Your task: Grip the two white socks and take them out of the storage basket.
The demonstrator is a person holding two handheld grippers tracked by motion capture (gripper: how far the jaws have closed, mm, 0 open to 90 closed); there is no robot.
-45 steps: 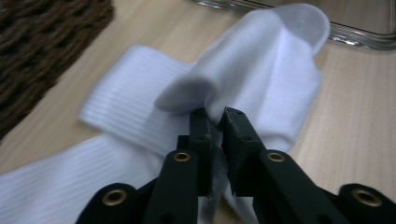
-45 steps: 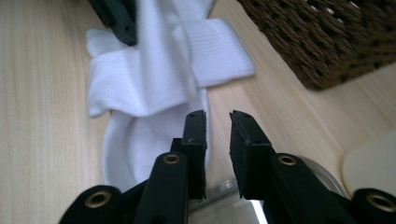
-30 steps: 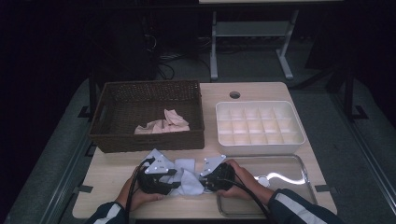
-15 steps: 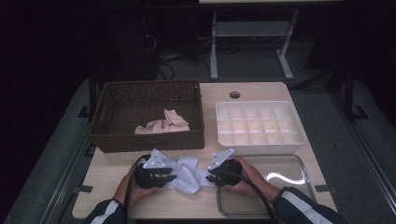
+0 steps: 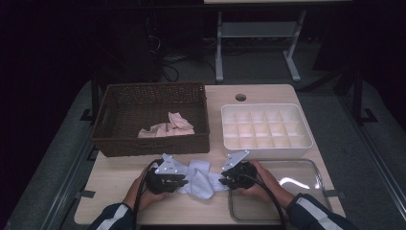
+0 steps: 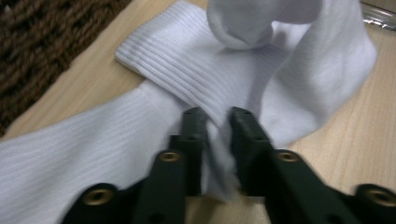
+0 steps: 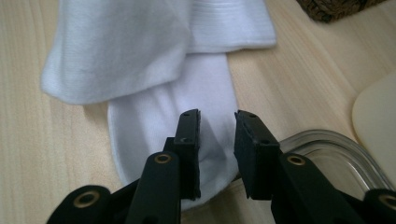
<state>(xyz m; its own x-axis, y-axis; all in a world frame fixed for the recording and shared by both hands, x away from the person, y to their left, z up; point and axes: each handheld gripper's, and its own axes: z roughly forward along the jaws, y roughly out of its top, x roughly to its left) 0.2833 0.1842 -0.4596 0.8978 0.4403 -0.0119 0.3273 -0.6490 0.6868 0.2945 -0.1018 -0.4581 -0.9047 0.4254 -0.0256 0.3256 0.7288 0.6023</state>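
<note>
White socks (image 5: 198, 176) lie crumpled on the wooden table between my two grippers. My left gripper (image 5: 184, 182) comes at them from the left. Its jaws have just been closing, and they pinch a raised fold of ribbed white sock (image 6: 187, 65) at the left gripper's tips (image 6: 217, 116). My right gripper (image 5: 221, 181) comes in from the right, and the rounded toe end of a sock (image 7: 196, 88) sits between its tips (image 7: 217, 119), which are narrowed onto it. Another white sock (image 7: 140, 42) overlaps that one farther off.
A brown wicker basket (image 5: 148, 143) with pink cloth (image 5: 167, 127) stands at the back left. A white compartment tray (image 5: 265, 143) stands at the back right. A clear glass dish (image 5: 306, 191) lies by my right hand. The table's front edge is just below both hands.
My right hand has moved to the right, away from the left one, and the socks now lie drawn out between the two grippers. The left hand has stayed put.
</note>
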